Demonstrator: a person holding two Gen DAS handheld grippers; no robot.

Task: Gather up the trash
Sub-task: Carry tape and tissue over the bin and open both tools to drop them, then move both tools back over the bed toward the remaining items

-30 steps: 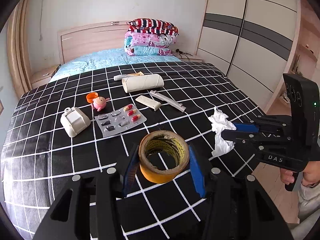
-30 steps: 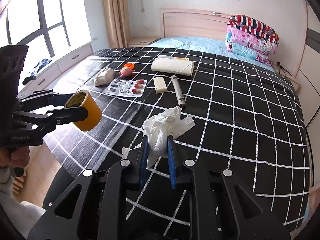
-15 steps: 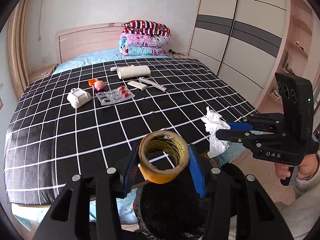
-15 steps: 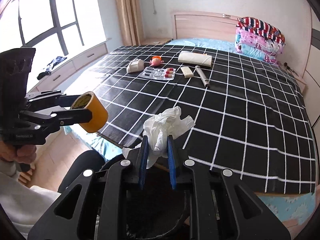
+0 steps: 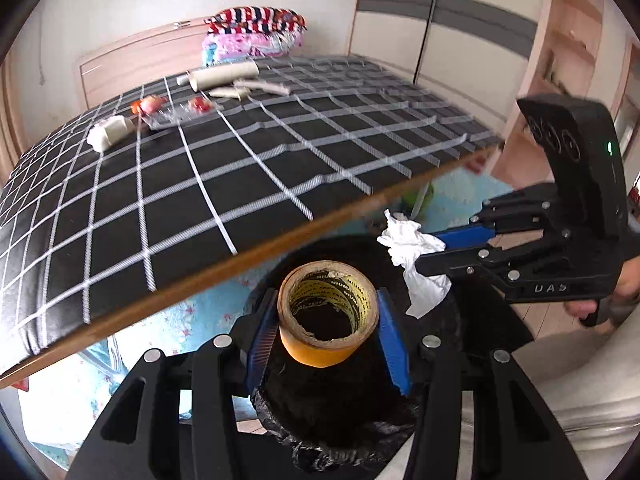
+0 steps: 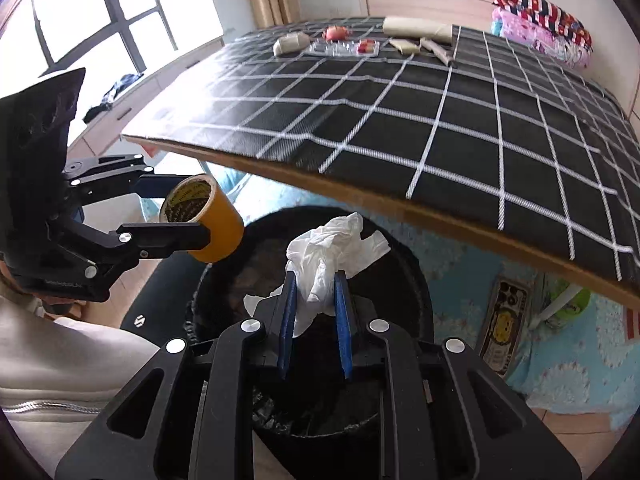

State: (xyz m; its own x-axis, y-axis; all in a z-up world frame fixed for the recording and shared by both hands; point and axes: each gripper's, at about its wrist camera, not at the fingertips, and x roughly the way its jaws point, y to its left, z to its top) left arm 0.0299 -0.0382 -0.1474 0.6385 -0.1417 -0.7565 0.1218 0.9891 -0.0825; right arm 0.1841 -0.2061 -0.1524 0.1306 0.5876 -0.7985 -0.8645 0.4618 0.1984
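Landmark: black-lined trash bin (image 6: 408, 280), on the floor just beside the foot edge of the bed.

- Left gripper (image 5: 326, 316): over the bin mouth, jaws clamped on a roll of yellow tape (image 5: 328, 314), open core facing the camera. From the right wrist view the same roll (image 6: 202, 218) hangs above the bin's left rim.
- Right gripper (image 6: 316, 310): over the bin, jaws pinched together on a crumpled white tissue (image 6: 334, 250); the loose ends stick up past the blue pads (image 6: 287, 320).
- Black checked bedspread (image 6: 460, 120): beyond the bin, overhanging a wooden board edge.
- On the bedspread, far from the bin: blister pack of pills (image 6: 346, 47), small pink toy (image 6: 335, 33), white box (image 6: 291, 43), cardboard tube (image 6: 416, 26), further small pieces beside it.
- Folded quilts (image 6: 540, 24): at the headboard, farthest from the bin.
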